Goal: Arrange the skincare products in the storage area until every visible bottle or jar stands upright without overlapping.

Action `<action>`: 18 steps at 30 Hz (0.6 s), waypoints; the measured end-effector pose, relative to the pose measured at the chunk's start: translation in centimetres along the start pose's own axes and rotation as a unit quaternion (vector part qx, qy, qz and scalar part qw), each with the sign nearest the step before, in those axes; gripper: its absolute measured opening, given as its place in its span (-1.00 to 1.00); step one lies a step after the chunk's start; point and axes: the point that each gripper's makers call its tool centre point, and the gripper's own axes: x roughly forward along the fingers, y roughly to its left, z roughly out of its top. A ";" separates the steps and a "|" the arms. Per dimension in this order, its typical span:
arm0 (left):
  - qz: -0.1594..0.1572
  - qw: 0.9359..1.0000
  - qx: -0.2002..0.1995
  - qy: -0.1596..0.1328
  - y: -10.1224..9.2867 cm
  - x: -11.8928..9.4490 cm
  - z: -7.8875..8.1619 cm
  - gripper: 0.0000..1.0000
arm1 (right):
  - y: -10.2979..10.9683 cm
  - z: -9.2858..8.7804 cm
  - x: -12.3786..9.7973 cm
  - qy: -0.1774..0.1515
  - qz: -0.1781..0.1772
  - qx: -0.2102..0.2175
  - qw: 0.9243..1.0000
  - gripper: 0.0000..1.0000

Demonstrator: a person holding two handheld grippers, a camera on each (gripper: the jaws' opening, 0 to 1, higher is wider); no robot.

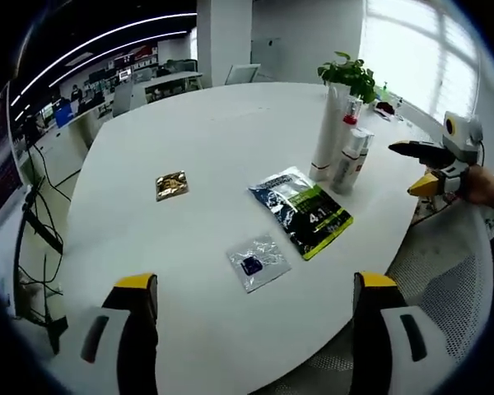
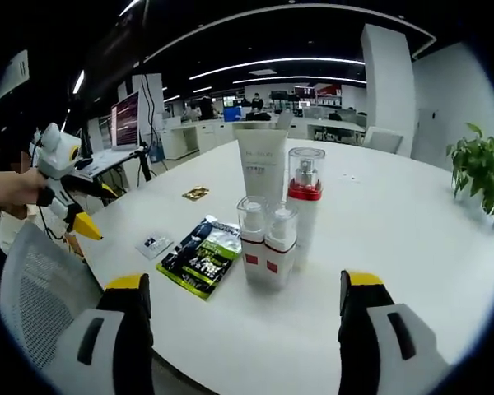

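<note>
Skincare bottles stand in a tight cluster on the white desk. The cluster holds a tall white tube, a red-collared pump bottle and two short clear-capped bottles in front of the tube. All appear upright. The short bottles touch each other, and whether they touch the pump bottle cannot be told.

Near the cluster, toward the desk edge, lies a green-and-black sachet. Beyond it, farther from the cluster, lie a small clear packet and a gold packet, each flat and apart from the others.

Gripper state:
- The left hand-held gripper is released, jaws wide apart, holding nothing. It hovers at the desk edge, well apart from the cluster.
- The right hand-held gripper is likewise released and empty, facing the cluster from near the desk edge.

Step in hand, as a judgement: the bottles look already sorted, so the work is at a check or at the approach to a final adjustment. The next move, if any, calls for closing on one short bottle low on its body and easing it clear of its neighbour without tipping the tall tube behind.

Surface and room: the desk is round, smooth and white. A potted plant stands on the far side of the cluster. A mesh chair sits at the desk edge. The room is an open office with workstations and ceiling light strips.
</note>
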 end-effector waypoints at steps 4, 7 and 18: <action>0.002 1.000 0.005 0.003 0.6 0.5 0.6 0.91 | 0.5 0.0 0.1 0.004 0.004 -0.016 1.000 0.90; 0.001 1.000 0.005 0.004 1.2 1.0 1.1 0.90 | 0.7 -0.1 0.1 0.007 0.005 -0.021 1.000 0.90; -0.001 1.000 0.017 0.020 3.1 3.5 3.0 0.85 | 0.7 -0.4 0.0 0.018 0.006 -0.012 1.000 0.89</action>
